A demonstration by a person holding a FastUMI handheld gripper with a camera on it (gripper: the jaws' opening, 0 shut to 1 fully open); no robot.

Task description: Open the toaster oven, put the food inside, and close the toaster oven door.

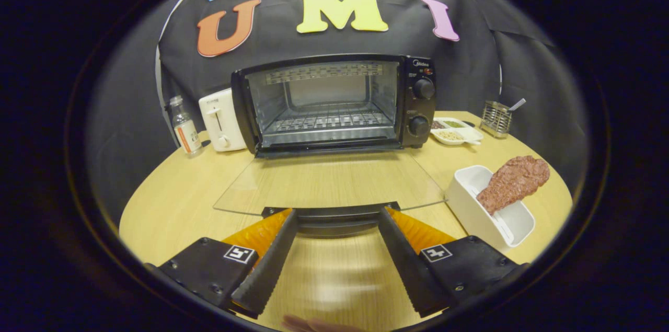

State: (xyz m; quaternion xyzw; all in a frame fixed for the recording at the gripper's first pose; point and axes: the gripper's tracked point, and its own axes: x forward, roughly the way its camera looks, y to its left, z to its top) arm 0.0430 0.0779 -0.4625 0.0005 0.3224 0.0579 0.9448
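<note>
1. One step looks done: the toaster oven [334, 104] stands open, its glass door [329, 183] folded flat on the table [172, 201], rack bare.
2. Loading and closing remain. The food [513, 181] rests on a white tray [488, 217], near right.
3. The gripper [337, 225] spreads wide, holding nothing, fingers at the door handle [334, 217]; the food lies right of them.

The scene is evenly and warmly lit from above, with the table [172, 201] bright and the cloth wall behind it dim. A soft glare patch lies on the tabletop between the open fingers of the gripper [337, 217]. The toaster oven [334, 104] interior gleams, lit at 12 o'clock. Its lowered glass door [329, 183] is clear, with faint reflections. Fisheye bending curves the table's rim strongly at 4 and 8 o'clock. Focus is sharp centrally; a blurred smudge sits at 6 o'clock.
</note>
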